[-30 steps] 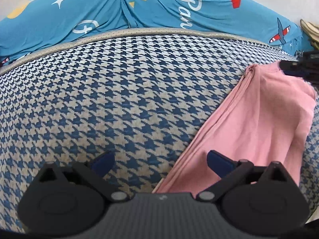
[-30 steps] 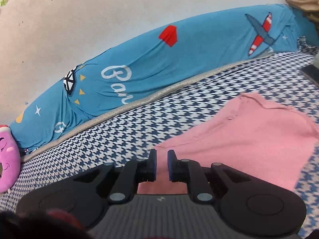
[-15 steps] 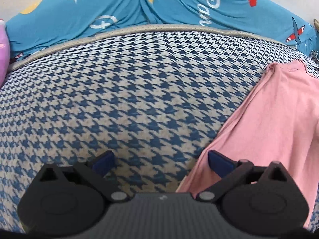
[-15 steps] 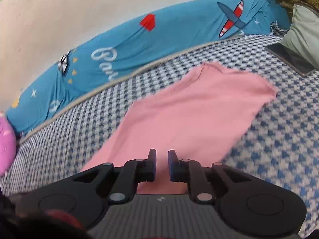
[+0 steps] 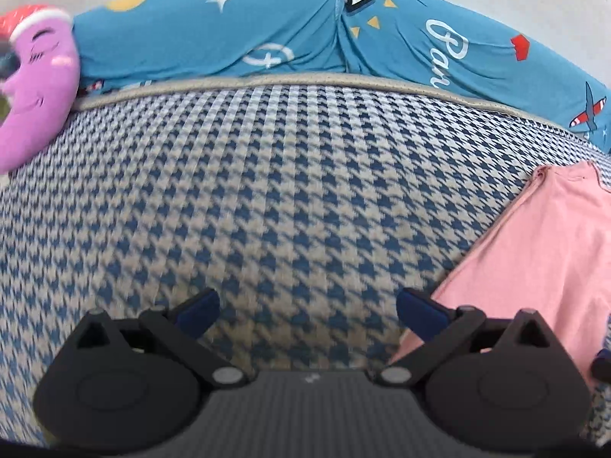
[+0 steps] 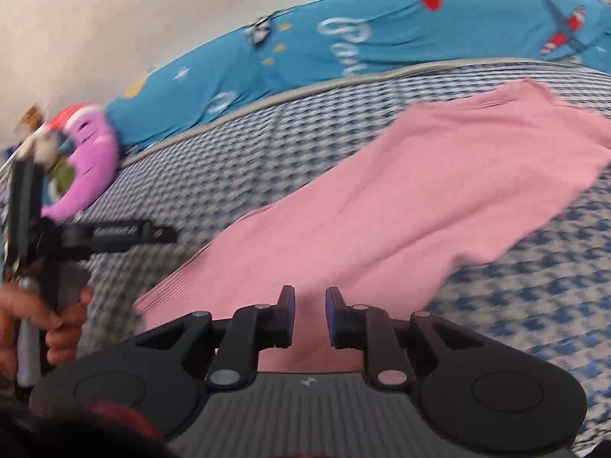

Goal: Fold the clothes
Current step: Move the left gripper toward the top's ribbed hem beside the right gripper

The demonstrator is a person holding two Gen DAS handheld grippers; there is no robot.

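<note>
A pink garment [image 6: 401,206] lies spread on the houndstooth bedspread [image 5: 267,191], reaching from my right gripper toward the far right. My right gripper [image 6: 310,305] has its fingers nearly together at the garment's near edge, with pink cloth showing in the narrow gap. My left gripper [image 5: 307,305] is wide open over bare bedspread and holds nothing. Its right finger sits just beside the garment's [image 5: 542,252] left edge. In the right wrist view the left gripper [image 6: 160,233] appears at the left, held by a hand [image 6: 57,320].
A blue printed sheet [image 5: 305,38] covers the long cushion along the bed's far edge, below a pale wall. A purple plush toy [image 5: 34,87] with a red cap rests at the far left corner. Bare bedspread stretches left of the garment.
My left gripper has swung left, so the garment slid to its right edge and the plush toy came into view. My right gripper turned left too, with the garment still at its fingertips.
</note>
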